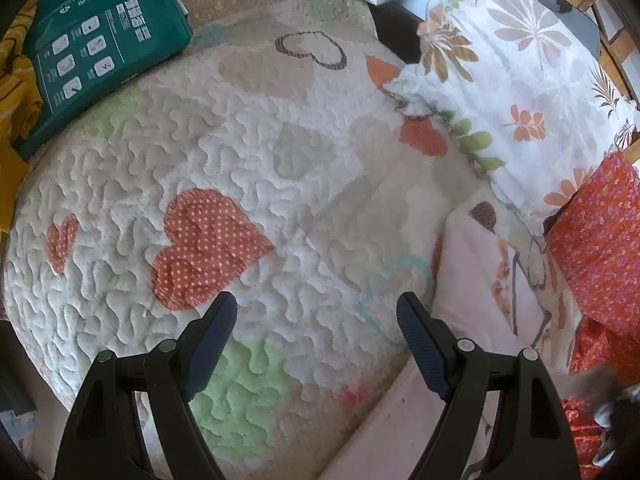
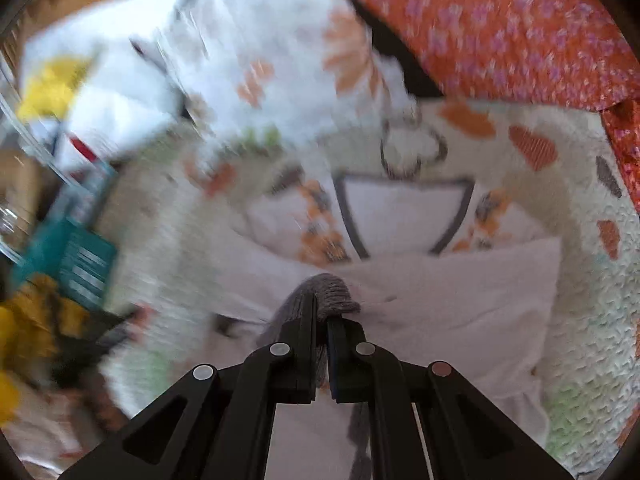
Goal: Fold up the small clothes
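Right tongs [image 2: 320, 320] pinching grey knit cloth [image 2: 330, 292] | left tongs [image 1: 316, 312] spread over quilt [image 1: 280, 168]

Quilt [image 1: 256, 168] spread across the bed; package [image 1: 96, 48] at its far left edge, pillow [image 1: 520, 80] at far right, patterned cloth [image 1: 600, 248] beside it, small garment [image 1: 480, 288] lying near right on quilt.

Bright daylight, rt view motion-blurred, fisheye edges
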{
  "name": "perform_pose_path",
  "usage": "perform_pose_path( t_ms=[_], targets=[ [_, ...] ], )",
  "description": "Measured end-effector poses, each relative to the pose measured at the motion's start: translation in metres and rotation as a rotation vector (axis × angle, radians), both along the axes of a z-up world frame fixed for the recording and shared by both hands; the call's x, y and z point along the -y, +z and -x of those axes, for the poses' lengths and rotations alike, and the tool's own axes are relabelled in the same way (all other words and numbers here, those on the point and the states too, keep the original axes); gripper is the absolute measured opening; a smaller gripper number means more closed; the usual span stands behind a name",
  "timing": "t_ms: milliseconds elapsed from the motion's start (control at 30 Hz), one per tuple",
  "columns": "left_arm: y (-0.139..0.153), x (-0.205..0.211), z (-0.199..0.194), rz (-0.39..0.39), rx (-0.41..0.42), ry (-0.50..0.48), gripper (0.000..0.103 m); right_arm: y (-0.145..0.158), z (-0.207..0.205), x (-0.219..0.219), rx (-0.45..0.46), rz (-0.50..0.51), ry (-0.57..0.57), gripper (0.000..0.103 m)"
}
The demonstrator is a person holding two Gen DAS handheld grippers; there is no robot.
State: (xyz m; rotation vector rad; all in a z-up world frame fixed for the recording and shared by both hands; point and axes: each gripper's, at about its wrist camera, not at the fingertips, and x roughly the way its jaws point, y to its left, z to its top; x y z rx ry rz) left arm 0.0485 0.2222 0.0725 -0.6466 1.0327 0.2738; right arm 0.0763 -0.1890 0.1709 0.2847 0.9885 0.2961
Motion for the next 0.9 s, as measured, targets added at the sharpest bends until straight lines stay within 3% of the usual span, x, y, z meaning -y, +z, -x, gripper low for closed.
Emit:
perform_pose_path(
  t_ms=[133, 233, 333, 467, 567, 667, 767, 800, 900],
  targets=[
    [-0.003, 0.007, -0.001, 0.008, -0.009, -0.019, 0.081, 0.054, 0.016, 0.048, 0.047, -0.273, -0.049, 0.005],
    [-0.005, 0.008, -0.002, 0.012, -0.014, -0.023, 0.081, 0.060, 0.024, 0.069, 0.025, -0.435, -0.086, 0.005],
    [-0.005, 0.006, -0.001, 0.017, -0.016, -0.019, 0.081, 0.048, 0.029, 0.080, 0.000, -0.476, -0.121, 0.006],
    [-0.004, 0.002, 0.001, 0.016, -0.013, -0.011, 0.081, 0.004, 0.028, 0.106, -0.100, -0.525, -0.200, 0.008],
    [-0.005, -0.001, 0.001, 0.020, -0.012, -0.005, 0.081, -0.029, 0.033, 0.116, -0.161, -0.498, -0.202, 0.008],
    [-0.006, 0.002, 0.000, 0.018, -0.014, -0.017, 0.081, -0.046, 0.040, 0.112, -0.202, -0.376, -0.161, 0.007],
    [-0.008, 0.013, -0.004, 0.006, -0.022, -0.040, 0.081, -0.039, 0.033, 0.079, -0.215, -0.062, -0.040, 0.006],
    [-0.009, 0.017, -0.005, 0.004, -0.027, -0.046, 0.081, -0.031, 0.024, 0.057, -0.200, 0.096, 0.039, 0.006],
    [-0.010, 0.027, -0.008, -0.011, -0.033, -0.063, 0.081, -0.005, 0.010, 0.021, -0.088, 0.383, 0.151, 0.006]
  ],
)
